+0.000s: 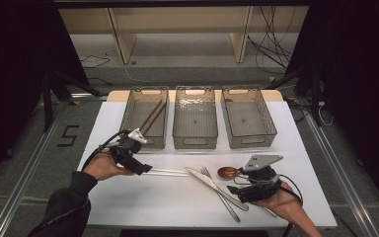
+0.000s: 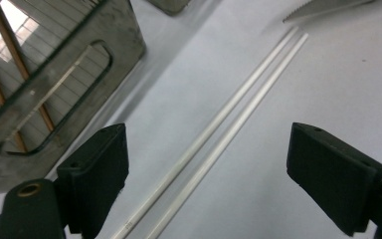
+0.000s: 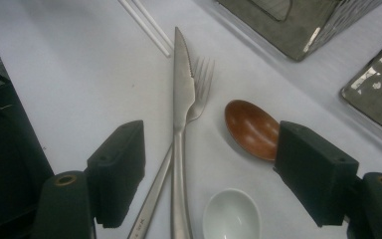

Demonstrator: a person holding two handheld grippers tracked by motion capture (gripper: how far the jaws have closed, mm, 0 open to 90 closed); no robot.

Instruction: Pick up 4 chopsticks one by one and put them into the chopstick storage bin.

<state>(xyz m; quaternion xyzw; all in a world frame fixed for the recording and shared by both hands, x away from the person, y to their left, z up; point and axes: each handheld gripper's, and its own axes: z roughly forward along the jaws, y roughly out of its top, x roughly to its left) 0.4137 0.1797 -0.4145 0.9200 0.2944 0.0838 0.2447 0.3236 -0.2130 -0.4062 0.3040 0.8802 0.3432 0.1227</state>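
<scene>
White chopsticks (image 2: 214,137) on table between wide-open jaws of left hand-held gripper (image 2: 206,169), untouched.

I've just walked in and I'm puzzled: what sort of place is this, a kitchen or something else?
Probably a lab or recording workspace, not a kitchen: loose cables trail over the floor, a person holds a cabled left gripper, and cutlery lies before three bins on a white table.

A person in a dark long sleeve (image 1: 66,202) works with two black hand-held grippers, the left gripper (image 1: 145,169) and right gripper (image 1: 233,189), each topped by a grey three-cornered plate and trailing a black cable; blocky black jaws carry brass-ringed screw holes.
</scene>
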